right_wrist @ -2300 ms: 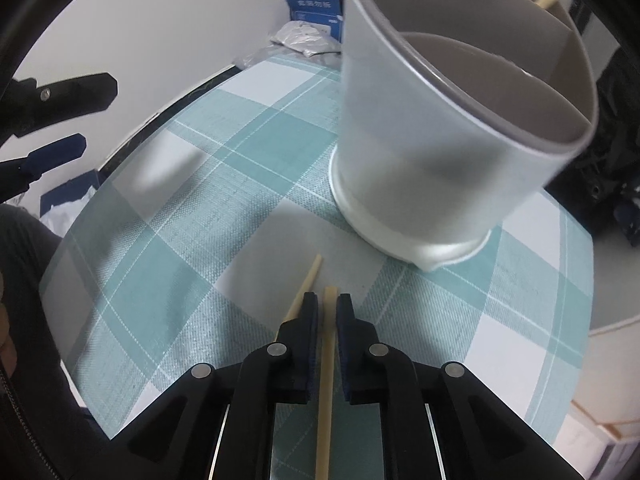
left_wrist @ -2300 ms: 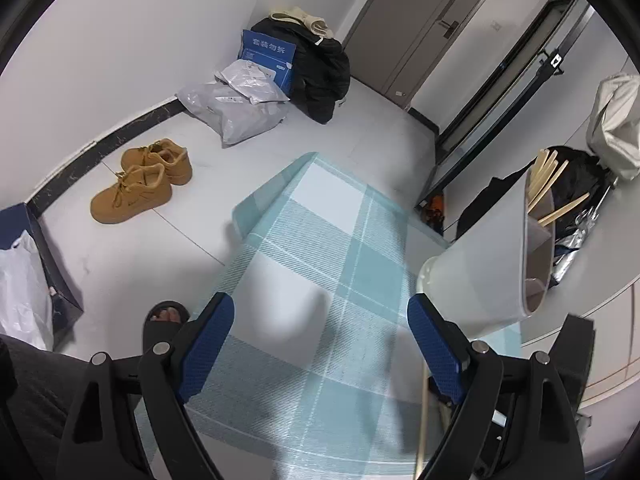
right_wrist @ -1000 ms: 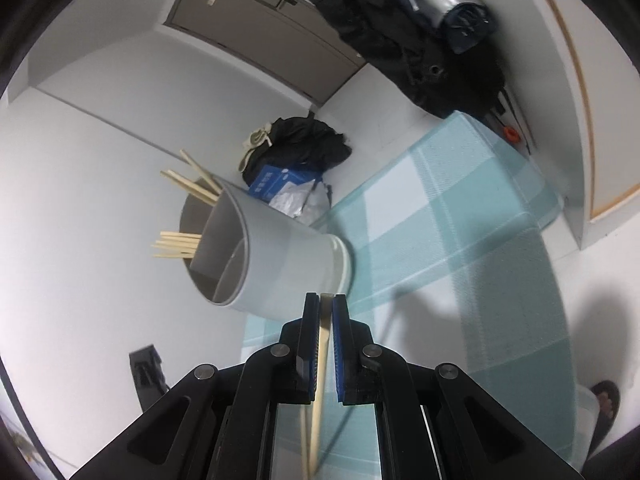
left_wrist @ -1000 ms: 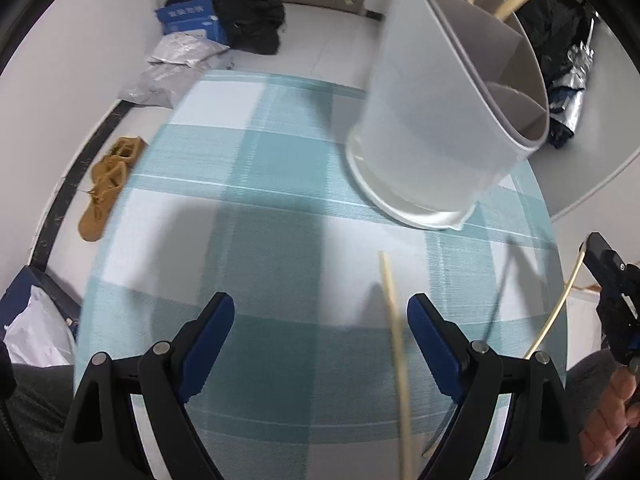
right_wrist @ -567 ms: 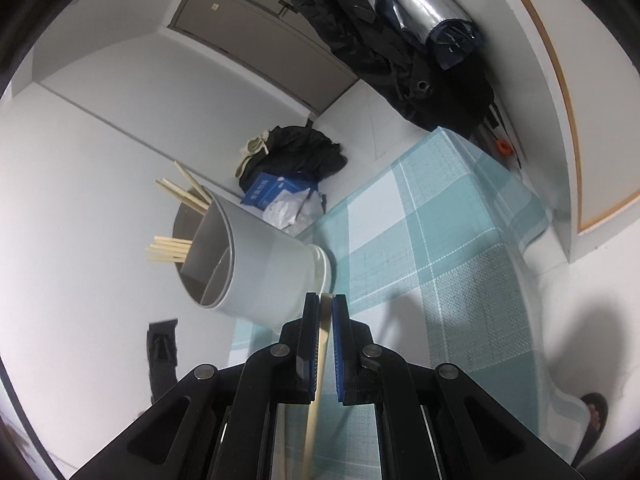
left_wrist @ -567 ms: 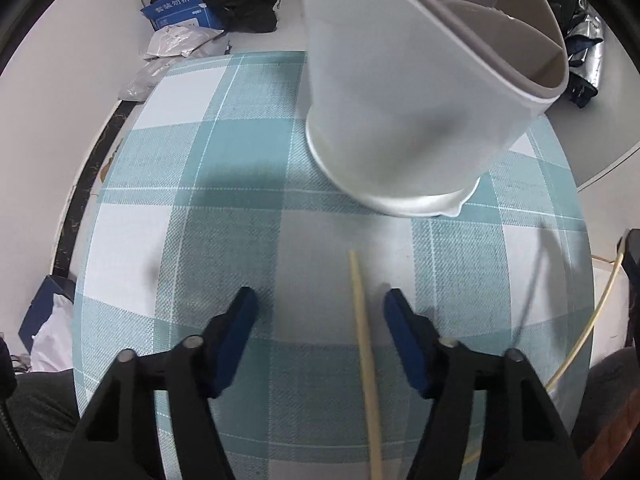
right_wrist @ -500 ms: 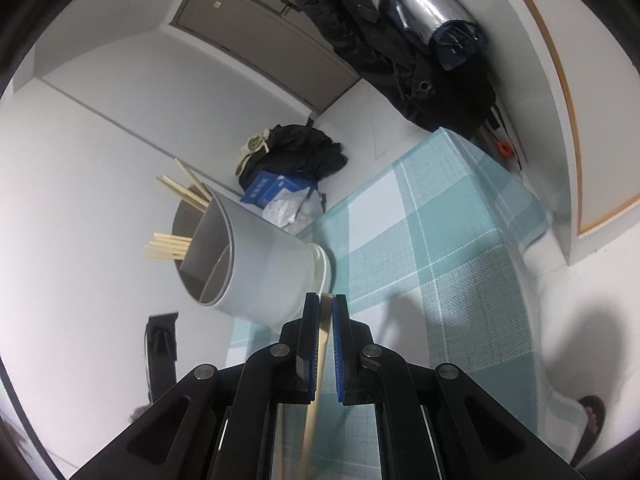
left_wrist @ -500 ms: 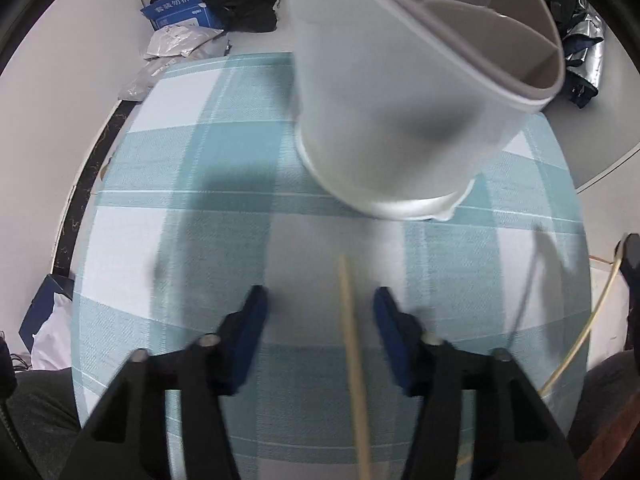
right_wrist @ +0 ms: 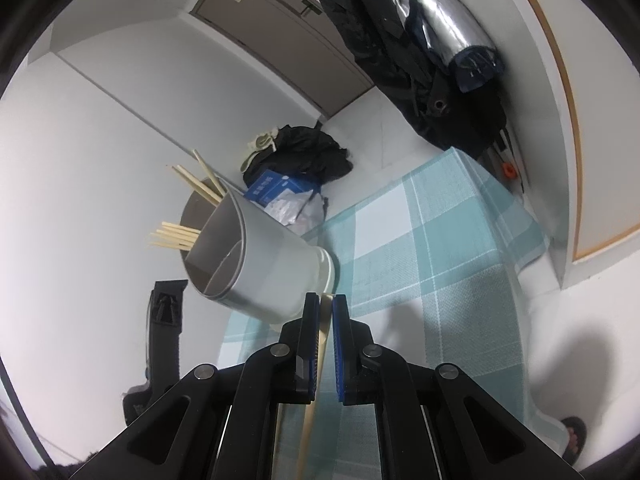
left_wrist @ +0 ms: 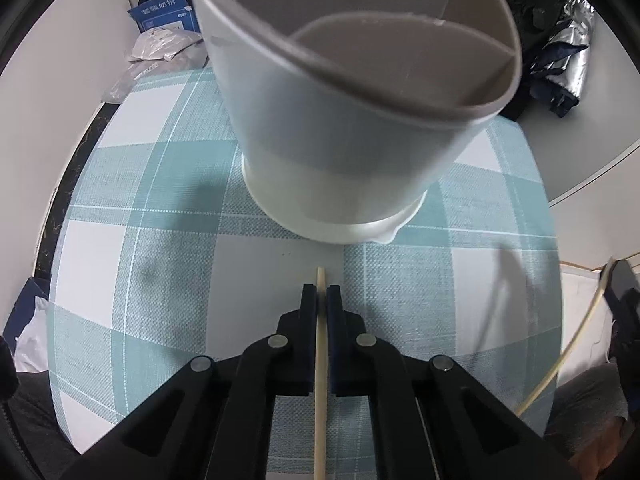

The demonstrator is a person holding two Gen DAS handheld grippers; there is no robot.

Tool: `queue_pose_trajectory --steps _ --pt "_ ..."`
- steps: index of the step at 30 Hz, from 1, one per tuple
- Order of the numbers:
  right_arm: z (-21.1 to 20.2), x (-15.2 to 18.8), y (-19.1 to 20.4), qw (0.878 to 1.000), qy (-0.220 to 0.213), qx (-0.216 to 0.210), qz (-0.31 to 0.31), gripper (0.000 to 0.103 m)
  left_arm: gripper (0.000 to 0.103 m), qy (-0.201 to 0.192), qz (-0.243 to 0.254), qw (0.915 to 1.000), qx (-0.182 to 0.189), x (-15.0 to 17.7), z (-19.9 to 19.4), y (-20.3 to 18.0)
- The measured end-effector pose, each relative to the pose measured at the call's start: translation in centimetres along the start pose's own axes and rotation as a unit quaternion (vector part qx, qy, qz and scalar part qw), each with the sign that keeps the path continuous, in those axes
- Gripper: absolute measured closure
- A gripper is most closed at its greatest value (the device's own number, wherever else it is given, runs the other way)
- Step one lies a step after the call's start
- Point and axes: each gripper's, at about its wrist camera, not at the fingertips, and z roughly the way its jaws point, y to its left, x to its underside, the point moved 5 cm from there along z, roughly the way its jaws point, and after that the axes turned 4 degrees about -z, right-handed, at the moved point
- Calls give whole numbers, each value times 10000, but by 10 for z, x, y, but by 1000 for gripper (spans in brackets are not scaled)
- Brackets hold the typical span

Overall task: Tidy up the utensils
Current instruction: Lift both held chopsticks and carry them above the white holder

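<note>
A white divided utensil holder stands on the teal checked tablecloth. Just in front of its base my left gripper points steeply down, shut on a wooden chopstick that lies on the cloth and runs back between the fingers. At the right edge of the left wrist view a second chopstick curves up to the right gripper. In the right wrist view my right gripper is shut on that chopstick, held above the table, with the holder and its several chopsticks ahead to the left.
The table edge drops to a pale floor with a blue box, plastic bags and dark clothing. A folded umbrella hangs on the wall. A sandalled foot shows at the bottom right.
My left gripper moved in toward the holder's base and shut its jaws on the chopstick lying on the cloth. My right gripper rolled slightly and kept hold of its chopstick.
</note>
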Motion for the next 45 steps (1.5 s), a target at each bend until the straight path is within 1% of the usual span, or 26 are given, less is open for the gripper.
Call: queue_pose_trajectory --steps 6,9,14,18,20,24,29,34,37,45 --pt "-4 0 2 10000 -45 48 -51 97 103 -352 177 9986 353 5 -28 -5" --pt "-5 0 6 9998 -82 75 -138 97 103 -689 308 9956 554 11 -53 -6" --pt "-6 2 17 9993 -123 117 -322 97 103 -1135 423 9890 848 9 -80 -20" --pt "-8 1 33 9979 -196 182 -588 97 103 -1412 444 9832 1064 -4 -99 -24" --pt "-10 0 45 9964 -247 213 -788 98 103 -1545 461 9804 1127 -9 -101 -29" --pt "-14 0 70 9904 -370 319 -1289 98 103 -1797 596 9754 1129 -9 -116 -31" --pt "-18 4 96 9830 -510 393 -1722 98 103 -1899 583 9730 1178 -7 -129 -25" --pt "-15 7 117 9776 -567 401 -1987 98 103 -1921 545 9717 1261 -10 -135 -18" --pt "-12 9 122 9767 -561 404 -2034 98 103 -1947 568 9712 1247 -11 -139 -14" --pt "-12 6 129 9785 -602 324 -1947 98 103 -1955 458 9699 1376 -18 -150 -8"
